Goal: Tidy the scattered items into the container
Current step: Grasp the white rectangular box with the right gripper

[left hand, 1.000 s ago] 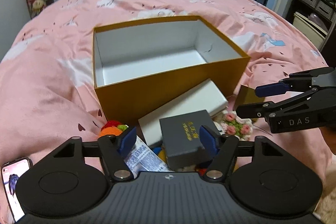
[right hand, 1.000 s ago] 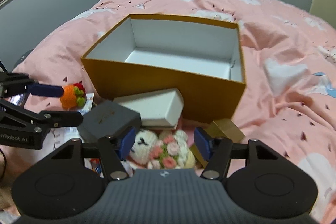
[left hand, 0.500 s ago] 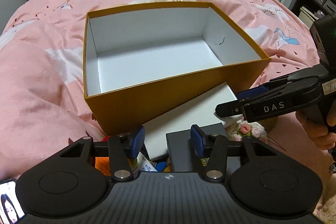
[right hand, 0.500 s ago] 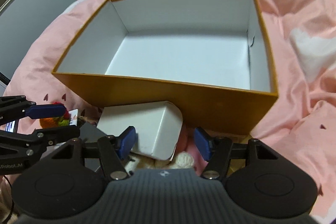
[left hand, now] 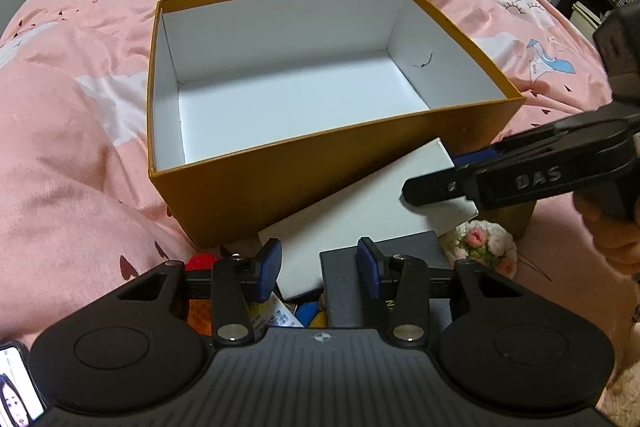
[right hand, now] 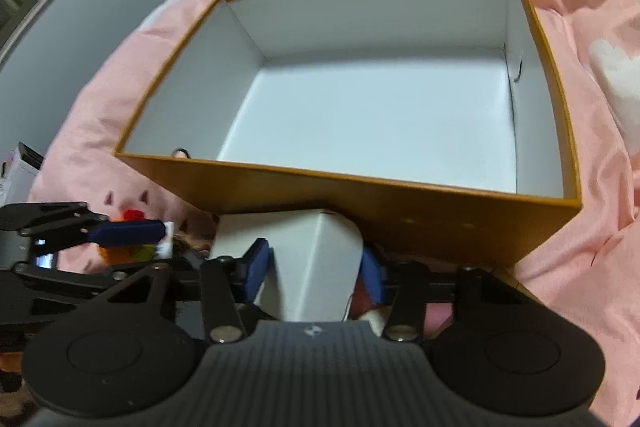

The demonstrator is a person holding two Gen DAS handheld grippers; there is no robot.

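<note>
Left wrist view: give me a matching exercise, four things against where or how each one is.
1 container
2 white box
3 phone
4 flower toy

A screen lit, bottom left corner of the view
B lying against the container's near wall
C empty, white inside
D just right of the dark grey box

Pairs: 1-C, 2-B, 3-A, 4-D

The pink bedspread (left hand: 80, 131) carries the printed words "Paper Crane" near its far edge, upside down from the left wrist view. The right gripper (left hand: 436, 187) has "DAS" in raised letters on the side of its finger. The dark grey box (left hand: 404, 255) bears gold lettering too small to read.
</note>
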